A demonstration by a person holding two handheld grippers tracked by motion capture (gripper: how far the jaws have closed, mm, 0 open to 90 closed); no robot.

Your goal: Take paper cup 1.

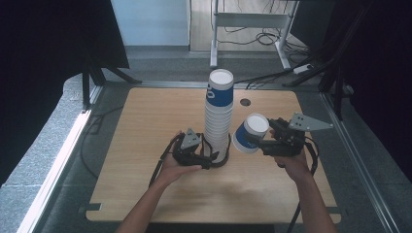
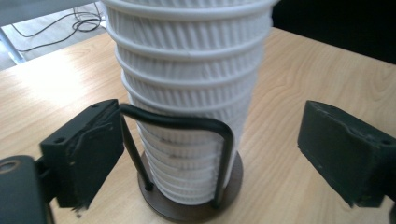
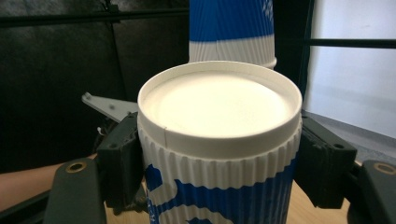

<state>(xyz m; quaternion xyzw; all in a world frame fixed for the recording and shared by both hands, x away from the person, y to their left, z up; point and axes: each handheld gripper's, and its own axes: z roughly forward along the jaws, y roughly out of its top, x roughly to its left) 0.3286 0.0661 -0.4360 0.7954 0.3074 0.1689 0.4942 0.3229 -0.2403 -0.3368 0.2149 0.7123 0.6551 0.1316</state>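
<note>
A tall stack of upside-down ribbed paper cups (image 1: 219, 116), white with a blue one on top, stands on a dark round holder (image 2: 236, 179) with a black wire hoop (image 2: 177, 122). My left gripper (image 1: 210, 158) is at the foot of the stack. In the left gripper view the left gripper (image 2: 212, 144) is open, its jaws on either side of the stack (image 2: 187, 88) and clear of it. To the right of the stack, my right gripper (image 1: 253, 141) is shut on a single blue-and-white cup (image 1: 250, 132), held tilted above the table. That cup's white bottom (image 3: 217, 107) faces the camera between the right gripper (image 3: 219, 163) jaws.
The wooden table (image 1: 160, 126) has a cable hole (image 1: 245, 102) behind the stack. A white desk frame (image 1: 248, 22) and floor cables lie beyond the far edge. Black curtains hang on both sides.
</note>
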